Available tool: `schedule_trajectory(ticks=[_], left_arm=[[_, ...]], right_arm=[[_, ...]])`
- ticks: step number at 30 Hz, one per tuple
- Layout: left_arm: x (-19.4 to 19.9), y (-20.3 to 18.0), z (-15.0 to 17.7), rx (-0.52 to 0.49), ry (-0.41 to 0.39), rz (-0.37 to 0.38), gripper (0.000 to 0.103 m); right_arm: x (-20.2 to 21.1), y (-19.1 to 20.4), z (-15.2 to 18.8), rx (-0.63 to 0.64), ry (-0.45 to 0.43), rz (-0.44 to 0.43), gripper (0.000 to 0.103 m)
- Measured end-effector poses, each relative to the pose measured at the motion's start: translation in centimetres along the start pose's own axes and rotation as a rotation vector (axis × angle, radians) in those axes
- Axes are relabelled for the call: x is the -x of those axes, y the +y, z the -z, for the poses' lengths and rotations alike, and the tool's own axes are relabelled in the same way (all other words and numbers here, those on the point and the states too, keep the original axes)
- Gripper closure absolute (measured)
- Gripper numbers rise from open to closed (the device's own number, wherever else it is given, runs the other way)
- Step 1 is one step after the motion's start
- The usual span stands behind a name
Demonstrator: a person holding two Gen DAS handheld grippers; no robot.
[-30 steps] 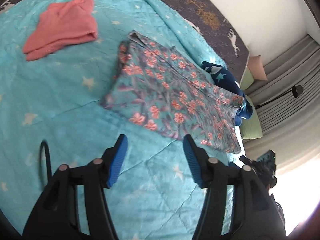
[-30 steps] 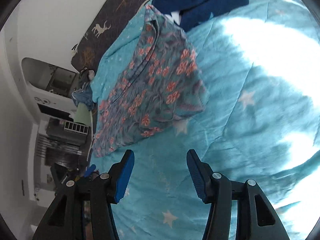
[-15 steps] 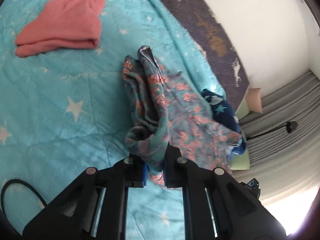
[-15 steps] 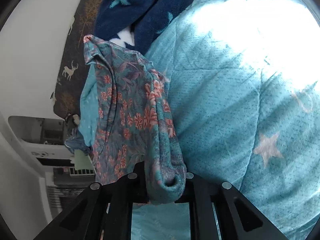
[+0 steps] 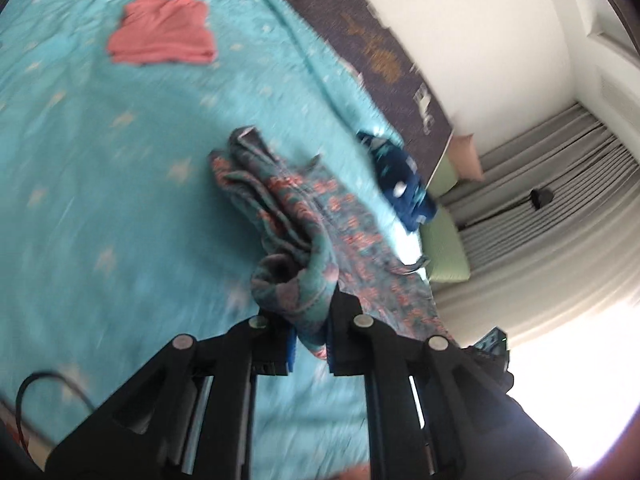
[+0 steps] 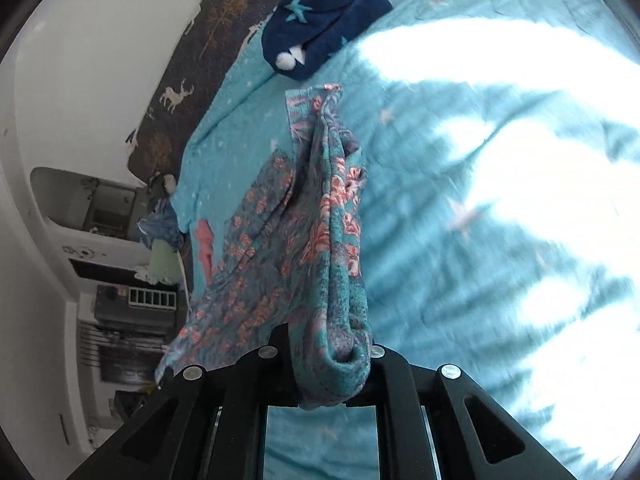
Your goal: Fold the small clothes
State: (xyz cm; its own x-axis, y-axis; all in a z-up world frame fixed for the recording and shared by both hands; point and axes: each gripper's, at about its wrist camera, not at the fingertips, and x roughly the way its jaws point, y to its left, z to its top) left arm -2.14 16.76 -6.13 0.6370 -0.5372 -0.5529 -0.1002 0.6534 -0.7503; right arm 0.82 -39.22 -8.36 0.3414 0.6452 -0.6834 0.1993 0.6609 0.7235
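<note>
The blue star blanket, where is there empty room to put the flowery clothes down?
The star blanket is bare in the wide stretch below the pink folded cloth and left of the flowery garment. In the right wrist view, the sunlit part right of the garment is bare too. It is crowded near the navy star garment by the dark edge.

blur: motion is smearing the turquoise quilt [image 5: 132,184] in the left view | hidden: bunched floral garment [image 6: 336,280] is covering both grippers' pads | glare: sunlight is washing out the quilt's right side | cut off: cable [image 5: 48,384]
</note>
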Motion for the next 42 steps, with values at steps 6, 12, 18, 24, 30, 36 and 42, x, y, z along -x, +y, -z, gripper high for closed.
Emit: schedule_trajectory(ticks=[6,12,18,24,30,36,42], left_arm=[[1.5,1.5,3.6,-0.019,0.037,-0.112,0.084],[4.3,1.7,3.9,-0.05,-0.077,-0.231,0.08],[3.8,-4.1,1.9,-0.244,-0.148,-0.193,0.08],[-3.5,-6.4,0.5,-0.329,0.015,-0.153,0.079],[-9.2,-5.4,0.5,-0.315,0.149,-0.229,0.079],[-12.0,-4.1,-2.4,-0.272,0.172,-0.285,0.076],[-15.4,-4.9,-7.4,-0.307,0.148,-0.319,0.076]], right_arm=[[0.3,-0.8,4.3,0.121,0.091,0.14,0.086],[1.8,0.5,4.4,0.25,0.055,0.405,0.073],[3.6,5.3,3.6,0.471,-0.191,0.515,0.073],[-3.2,8.7,2.3,0.588,-0.047,0.425,0.073],[-6.6,7.3,-0.3,0.556,0.042,0.433,0.073],[-9.7,7.9,-2.0,0.563,0.072,0.442,0.073],[-12.3,9.7,-4.7,0.613,0.052,0.413,0.07]])
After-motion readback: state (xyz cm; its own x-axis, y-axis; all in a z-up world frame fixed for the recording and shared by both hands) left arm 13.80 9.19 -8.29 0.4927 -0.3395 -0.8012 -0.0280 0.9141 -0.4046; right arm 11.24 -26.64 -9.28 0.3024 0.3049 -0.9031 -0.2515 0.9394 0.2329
